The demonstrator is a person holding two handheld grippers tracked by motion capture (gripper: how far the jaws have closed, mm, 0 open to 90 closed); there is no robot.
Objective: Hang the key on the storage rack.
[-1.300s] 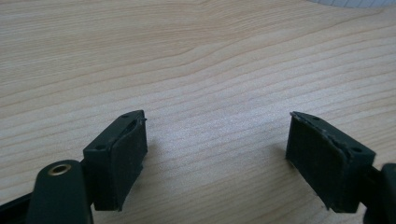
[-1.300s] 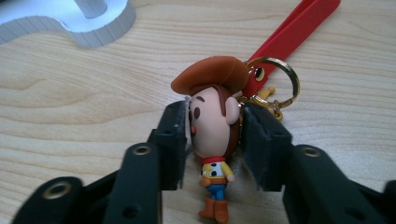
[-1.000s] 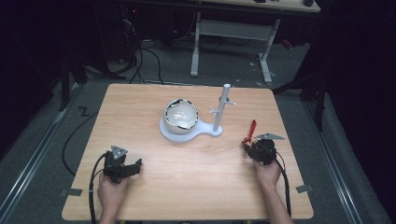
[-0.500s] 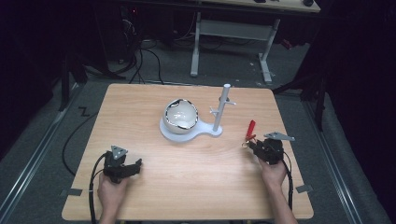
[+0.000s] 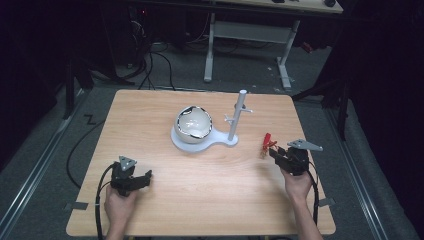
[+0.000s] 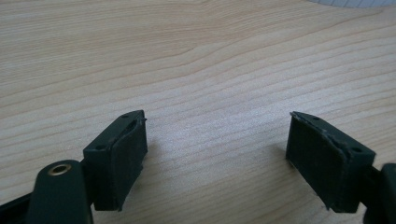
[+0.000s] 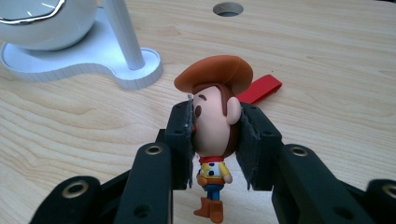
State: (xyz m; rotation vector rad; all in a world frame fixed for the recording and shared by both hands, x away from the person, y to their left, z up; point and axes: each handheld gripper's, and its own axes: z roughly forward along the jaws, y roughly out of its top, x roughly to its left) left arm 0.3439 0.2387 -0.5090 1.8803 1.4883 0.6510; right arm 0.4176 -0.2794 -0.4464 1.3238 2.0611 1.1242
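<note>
My right gripper (image 7: pixel 215 140) is shut on the head of a small cowboy figure (image 7: pixel 213 119) with a brown hat, a yellow shirt and a red strap (image 7: pixel 259 88) behind it. The figure's body hangs below the jaws, just above the wood. In the high view this gripper (image 5: pixel 276 153) is near the table's right edge, with the figure (image 5: pixel 266 143) at its left end. My left gripper (image 6: pixel 215 149) stands open over bare wood, low at the front left (image 5: pixel 144 180). A white stand (image 5: pixel 231 141) carries an upright pegged post (image 5: pixel 239 112) and a white bowl (image 5: pixel 193 123).
The wooden table (image 5: pixel 210 200) has a round hole (image 7: pixel 228 8) beyond the figure. The stand's base (image 7: pixel 100 58) and post (image 7: pixel 122 32) lie just left of the right gripper's line. Cables trail from both grippers off the front edge.
My right gripper has shifted slightly right and turned to point left, keeping the cowboy figure in its jaws. The left gripper has stayed still.
</note>
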